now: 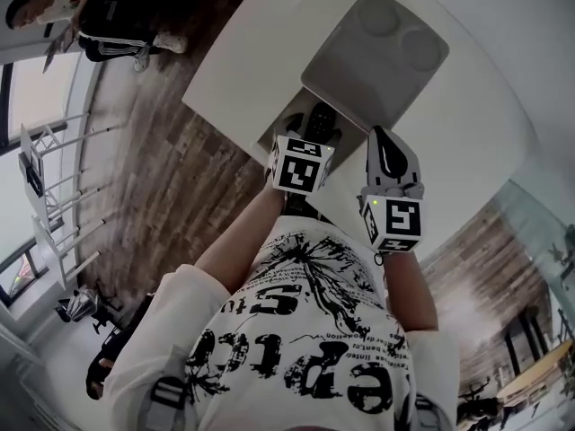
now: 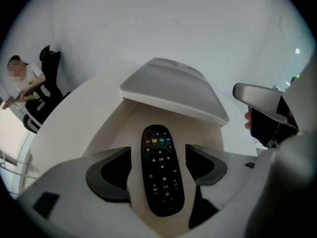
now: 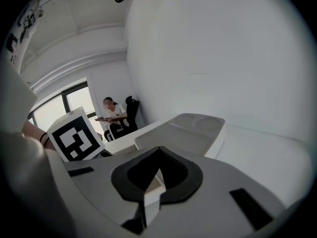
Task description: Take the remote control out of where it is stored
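A black remote control lies flat on a cream surface just in front of a grey storage box whose lid is raised. My left gripper stands open around the remote, one dark pad on each side, with a strip of bare surface between each pad and the remote. From the head view, the remote shows between the left gripper's jaws at the near edge of the grey box. My right gripper hovers beside it on the right, shut and empty, jaws tip to tip.
The box stands on a white table whose left edge drops to a wood floor. A white wall rises behind the table. A seated person is far off to the left. White racks stand by the window.
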`<state>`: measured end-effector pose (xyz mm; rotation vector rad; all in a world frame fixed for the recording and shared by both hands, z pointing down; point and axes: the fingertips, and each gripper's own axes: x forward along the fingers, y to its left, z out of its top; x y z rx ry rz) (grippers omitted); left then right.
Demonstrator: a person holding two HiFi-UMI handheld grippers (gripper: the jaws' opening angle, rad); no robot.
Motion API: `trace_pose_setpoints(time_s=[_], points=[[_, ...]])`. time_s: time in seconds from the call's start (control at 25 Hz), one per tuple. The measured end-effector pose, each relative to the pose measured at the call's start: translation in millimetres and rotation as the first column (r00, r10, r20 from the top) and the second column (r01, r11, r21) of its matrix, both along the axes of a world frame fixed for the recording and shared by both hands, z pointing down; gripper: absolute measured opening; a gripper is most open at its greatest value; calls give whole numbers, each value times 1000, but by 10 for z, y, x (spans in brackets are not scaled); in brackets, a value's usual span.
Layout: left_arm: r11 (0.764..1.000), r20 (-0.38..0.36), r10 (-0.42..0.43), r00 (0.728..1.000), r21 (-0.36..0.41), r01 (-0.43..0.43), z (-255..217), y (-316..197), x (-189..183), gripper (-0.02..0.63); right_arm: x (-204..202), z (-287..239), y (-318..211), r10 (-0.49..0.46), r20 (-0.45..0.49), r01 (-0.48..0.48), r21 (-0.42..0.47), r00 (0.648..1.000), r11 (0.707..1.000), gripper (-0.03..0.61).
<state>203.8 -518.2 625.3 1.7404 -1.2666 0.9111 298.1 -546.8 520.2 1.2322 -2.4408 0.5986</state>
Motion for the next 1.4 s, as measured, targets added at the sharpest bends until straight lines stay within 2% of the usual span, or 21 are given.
trace_pose_setpoints(time_s=[0.16,0.32,0.44,0.68,0.88,1.0,1.28,1.4], points=[[999,3,-19,1000,-29,19,119,6,38,334,41,16,-55,19,-6,-19,-12,1000,1000,-6],[1000,88,16,996,-2,-15,190,2,64,333,92,-15,-192,59,14,-59,3,998,998,-6],[1000,99,16,995,11,-17,194,11,65,330,82,-54,-233,64,25,-65,14,998,998,-6],[1000,85,11,996,1,-11,178,-5,-10,272,102,-151,-291,110,19,-110,27,994,994,-6],[999,76,45,996,-4,-44,165,2,-23,266,151,-286,-225,144,13,-144,58,990,988,-6],[999,37,42,998,-4,-42,134,-4,8,265,190,-321,-179,170,13,-170,69,985,983,-6],[997,-32,55,998,48,-54,-154,128,34,265,82,-449,40,195,2,-194,86,981,977,-6],[993,-48,71,996,97,-66,-356,124,-18,265,-23,-522,129,200,-3,-198,106,980,974,-6]])
